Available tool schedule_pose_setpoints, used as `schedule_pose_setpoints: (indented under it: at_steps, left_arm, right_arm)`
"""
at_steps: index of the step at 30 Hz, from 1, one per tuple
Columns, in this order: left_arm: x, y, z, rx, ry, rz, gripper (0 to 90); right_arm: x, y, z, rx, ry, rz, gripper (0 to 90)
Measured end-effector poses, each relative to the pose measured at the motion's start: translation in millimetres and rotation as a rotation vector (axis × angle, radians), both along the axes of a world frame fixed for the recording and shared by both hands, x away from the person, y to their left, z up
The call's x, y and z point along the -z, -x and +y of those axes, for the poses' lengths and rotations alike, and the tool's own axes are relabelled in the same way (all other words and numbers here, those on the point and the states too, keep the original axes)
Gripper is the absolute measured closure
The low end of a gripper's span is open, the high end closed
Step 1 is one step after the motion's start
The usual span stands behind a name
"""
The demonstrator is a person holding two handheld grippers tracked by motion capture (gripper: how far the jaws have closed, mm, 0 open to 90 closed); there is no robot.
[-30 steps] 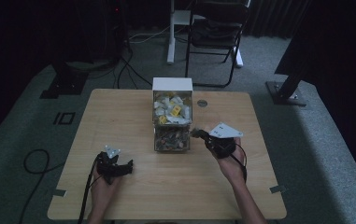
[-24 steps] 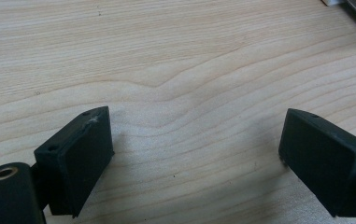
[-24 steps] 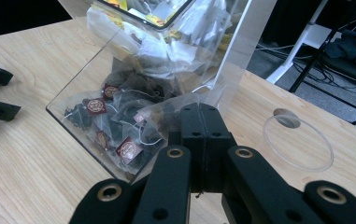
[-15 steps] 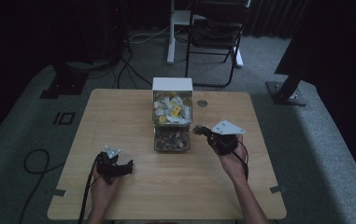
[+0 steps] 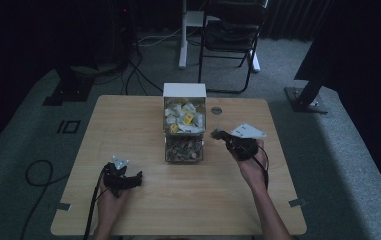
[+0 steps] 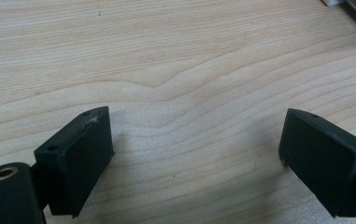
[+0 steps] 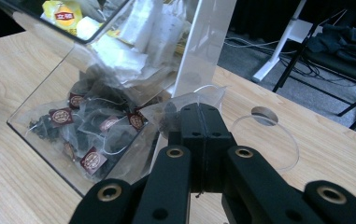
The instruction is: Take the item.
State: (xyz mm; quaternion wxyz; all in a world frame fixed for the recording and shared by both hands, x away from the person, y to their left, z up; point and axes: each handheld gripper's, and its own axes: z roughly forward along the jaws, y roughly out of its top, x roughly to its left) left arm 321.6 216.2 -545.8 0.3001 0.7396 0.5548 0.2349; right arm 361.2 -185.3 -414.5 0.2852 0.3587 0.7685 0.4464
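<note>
- A clear two-tier plastic dispenser box (image 5: 184, 129) is standing at the middle of the far half of the light wooden table (image 5: 143, 210); its upper bin is holding white and yellow sachets, its lower bin dark tea bags with maroon tags.
- The right gripper (image 5: 221, 135) is hovering just right of the dispenser box, above the tabletop, with its jaws pressed fully together.
- Those jaws are pinching a clear sachet of dark tea (image 7: 180, 109), which is sitting just outside the dispenser box's lower bin; in the dim high view the sachet is too small to make out.
- The left gripper (image 5: 133, 177) is sitting low at the near left of the dispenser box, well apart from it, its jaws spread wide with bare wood between them and nothing held.
- A small round grommet (image 5: 216, 110) is lying in the table just right of the dispenser box's far end.
</note>
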Motion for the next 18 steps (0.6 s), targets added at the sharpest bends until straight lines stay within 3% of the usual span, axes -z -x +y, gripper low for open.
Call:
schedule_pose_setpoints:
  at_steps: [15, 18]
  left_arm:
    - [0.0, 0.0, -0.2, -0.001, 0.002, -0.001, 10.7]
    - [0.1, 0.0, -0.2, -0.001, 0.002, -0.001, 10.7]
  right_arm:
    - [-5.4, -14.3, -10.2, 0.039, -0.002, -0.006, 90.0]
    - [-5.5, -19.0, -13.1, 0.04, -0.024, 0.01, 90.0]
